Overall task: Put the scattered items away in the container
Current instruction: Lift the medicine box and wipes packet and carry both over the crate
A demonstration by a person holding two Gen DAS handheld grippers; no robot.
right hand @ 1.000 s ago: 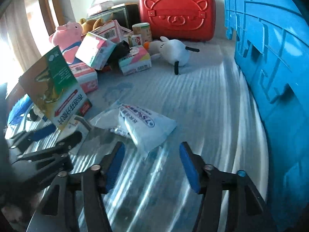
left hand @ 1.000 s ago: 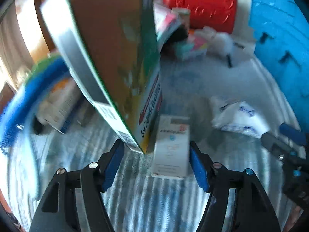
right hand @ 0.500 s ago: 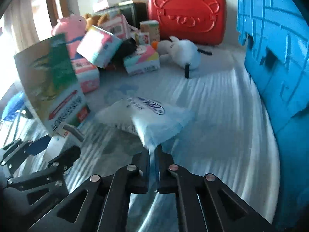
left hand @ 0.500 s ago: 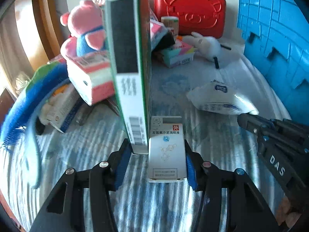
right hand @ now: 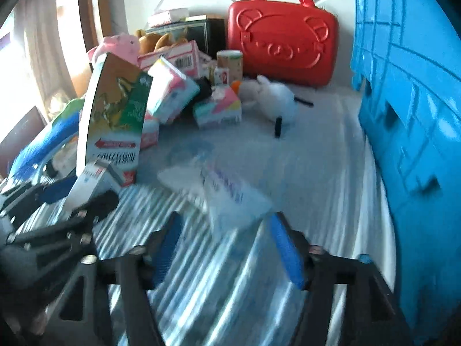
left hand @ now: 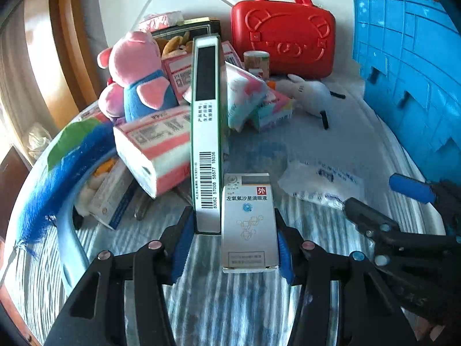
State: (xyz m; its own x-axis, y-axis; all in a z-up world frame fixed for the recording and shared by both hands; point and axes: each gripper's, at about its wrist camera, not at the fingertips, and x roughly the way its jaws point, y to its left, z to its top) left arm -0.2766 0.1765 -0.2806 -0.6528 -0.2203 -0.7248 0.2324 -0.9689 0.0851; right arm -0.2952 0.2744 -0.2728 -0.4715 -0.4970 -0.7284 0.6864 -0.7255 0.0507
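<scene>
Boxes: a green box point(left hand: 206, 144) and a white medicine box point(left hand: 249, 222), side by side, upright.
Left gripper point(left hand: 232, 245): clamped on both.
Right gripper point(right hand: 227, 248): wide apart, white packet point(right hand: 227, 193) just ahead.
Blue crate point(right hand: 412, 115): right.

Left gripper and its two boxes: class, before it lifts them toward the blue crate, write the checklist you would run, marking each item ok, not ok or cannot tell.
1. Both boxes sit between the fingers of the left gripper: ok, the tall green box and the small white box stand side by side there.
2. Pads press on both boxes: cannot tell for certain, they look to be touching.
3. Tall green box steady: cannot tell, it is gripped only near its base.
4. Right gripper free: ok, open, the plastic packet lies between its fingers.
5. Blue crate in view: ok, to the right.
</scene>
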